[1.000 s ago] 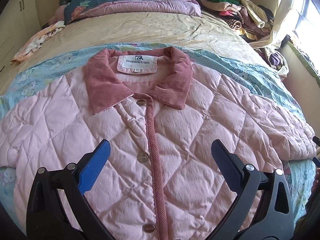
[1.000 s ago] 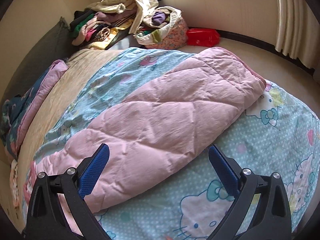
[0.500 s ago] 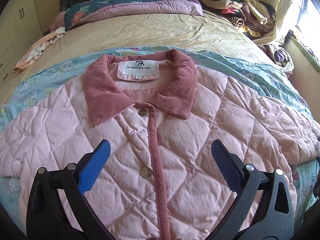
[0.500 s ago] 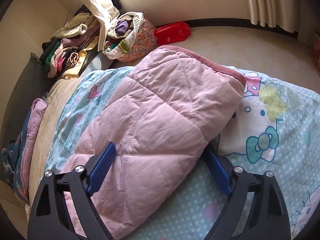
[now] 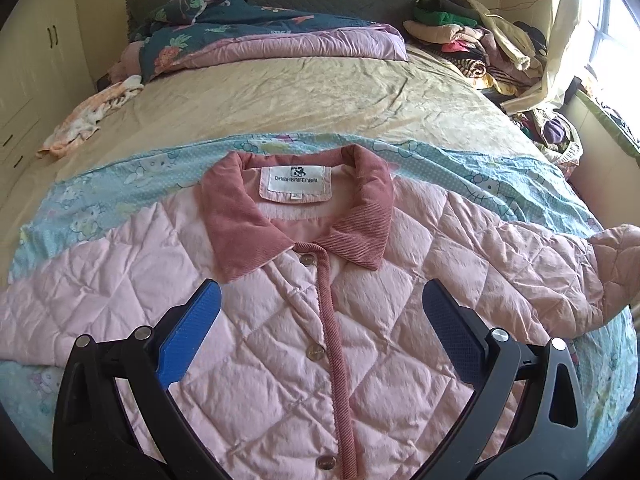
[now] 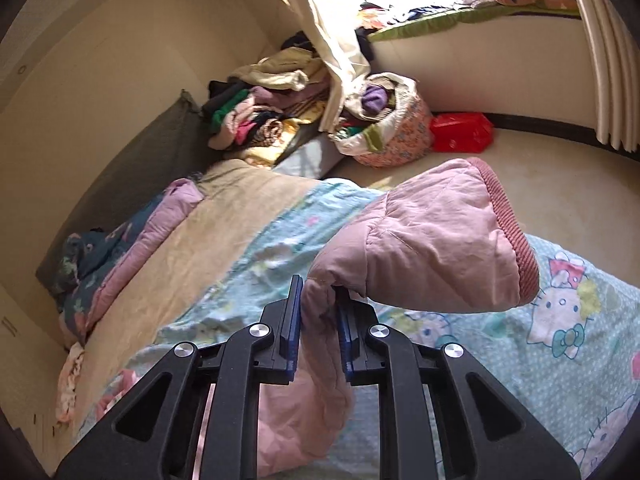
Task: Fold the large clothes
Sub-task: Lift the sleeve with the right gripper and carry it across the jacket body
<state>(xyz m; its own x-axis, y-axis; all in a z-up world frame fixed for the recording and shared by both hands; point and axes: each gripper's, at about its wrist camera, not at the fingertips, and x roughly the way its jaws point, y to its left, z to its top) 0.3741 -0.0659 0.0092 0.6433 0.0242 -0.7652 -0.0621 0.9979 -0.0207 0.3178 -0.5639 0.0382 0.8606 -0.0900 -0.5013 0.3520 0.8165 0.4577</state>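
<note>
You had the pink quilted jacket [image 5: 280, 320] spread buttoned across the bed [image 5: 280, 92], filling the lower frame. Your right hand-held gripper [image 6: 318, 320] pinched its sleeve [image 6: 432, 240] near the cuff, lifted; your left hand-held gripper [image 5: 320, 332] hovered wide above the placket. Next: carry that sleeve inward across the chest.
</note>
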